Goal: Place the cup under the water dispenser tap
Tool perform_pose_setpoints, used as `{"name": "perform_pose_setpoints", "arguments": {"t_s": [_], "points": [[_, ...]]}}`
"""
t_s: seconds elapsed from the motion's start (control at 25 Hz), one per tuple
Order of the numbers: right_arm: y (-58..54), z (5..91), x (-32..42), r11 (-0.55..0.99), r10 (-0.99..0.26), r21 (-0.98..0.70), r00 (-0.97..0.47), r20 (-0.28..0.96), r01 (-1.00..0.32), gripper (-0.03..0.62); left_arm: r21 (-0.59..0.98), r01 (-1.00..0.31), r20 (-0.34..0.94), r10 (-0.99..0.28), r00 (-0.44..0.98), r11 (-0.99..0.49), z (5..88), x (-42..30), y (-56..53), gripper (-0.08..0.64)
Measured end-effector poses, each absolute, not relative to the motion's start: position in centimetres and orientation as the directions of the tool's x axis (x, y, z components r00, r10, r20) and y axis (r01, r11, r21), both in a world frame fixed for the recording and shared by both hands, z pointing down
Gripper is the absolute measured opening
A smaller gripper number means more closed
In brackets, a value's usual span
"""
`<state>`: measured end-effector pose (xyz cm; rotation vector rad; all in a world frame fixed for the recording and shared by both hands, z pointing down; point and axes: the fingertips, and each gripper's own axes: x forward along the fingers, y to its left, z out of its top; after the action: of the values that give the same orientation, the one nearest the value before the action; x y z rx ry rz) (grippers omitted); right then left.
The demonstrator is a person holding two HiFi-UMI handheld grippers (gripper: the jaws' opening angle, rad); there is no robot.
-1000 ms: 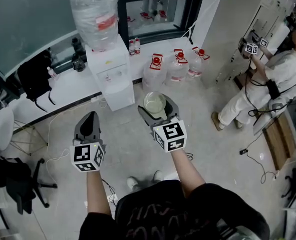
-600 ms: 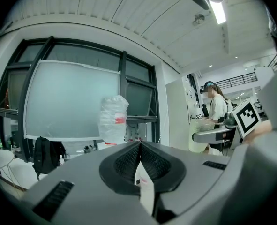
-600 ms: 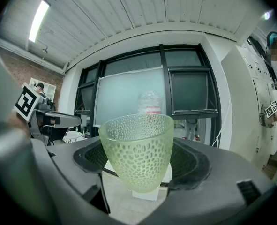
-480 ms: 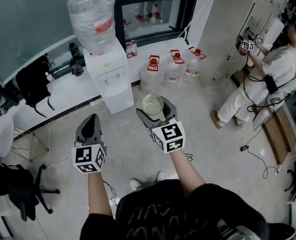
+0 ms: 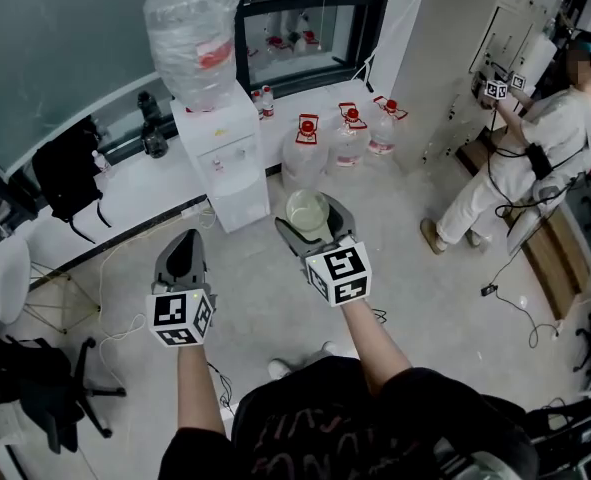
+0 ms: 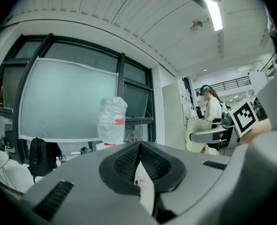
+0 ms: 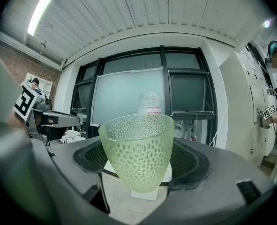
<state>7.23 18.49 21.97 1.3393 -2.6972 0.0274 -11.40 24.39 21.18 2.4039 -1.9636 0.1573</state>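
Note:
A pale green dimpled cup (image 7: 137,150) stands upright between the jaws of my right gripper (image 7: 138,161), which is shut on it; from above the cup (image 5: 307,211) shows at the tip of that gripper (image 5: 310,220). The white water dispenser (image 5: 222,158), with an upturned clear bottle (image 5: 195,40) on top, stands on the floor ahead and to the left; its bottle (image 7: 151,104) shows just over the cup's rim. My left gripper (image 5: 183,256) hangs left of the cup with its jaws together and nothing in them (image 6: 139,159).
Three large water jugs (image 5: 347,136) with red caps stand on the floor right of the dispenser. A person in white (image 5: 520,158) works at the far right wall. A black office chair (image 5: 35,388) and a white chair (image 5: 7,258) are at the left. Cables lie on the floor.
Both grippers have drifted slightly forward toward the dispenser. The cup stays held the same way in the right gripper.

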Motion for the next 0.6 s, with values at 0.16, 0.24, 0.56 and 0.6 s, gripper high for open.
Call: {"name": "perform_pose_setpoints", "arguments": {"t_s": [0.16,0.24,0.56,0.6], "points": [[19.4,22.1,6.1,0.596,-0.800,0.042,-0.588,0.123,-0.802,0.393,-0.036,-0.976,0.097,-0.973,0.209,-0.214,21.4,-12.6,25.2,0.011],[19.6,22.2,5.6,0.597,-0.799,0.046,-0.588,0.127,-0.801,0.393,-0.035,-0.975,0.098,-0.972,0.213,-0.217,21.6,-13.0,25.4,0.011],[19.1,22.7,4.2,0.599,-0.798,0.049,-0.589,0.130,-0.800,0.393,-0.030,-0.974,0.106,-0.969,0.222,-0.226,22.5,-14.1,25.1,0.011],[18.8,22.9,4.1,0.599,-0.797,0.047,-0.590,0.131,-0.799,0.393,-0.030,-0.973,0.109,-0.969,0.223,-0.228,22.8,-14.1,25.0,0.011]]}}
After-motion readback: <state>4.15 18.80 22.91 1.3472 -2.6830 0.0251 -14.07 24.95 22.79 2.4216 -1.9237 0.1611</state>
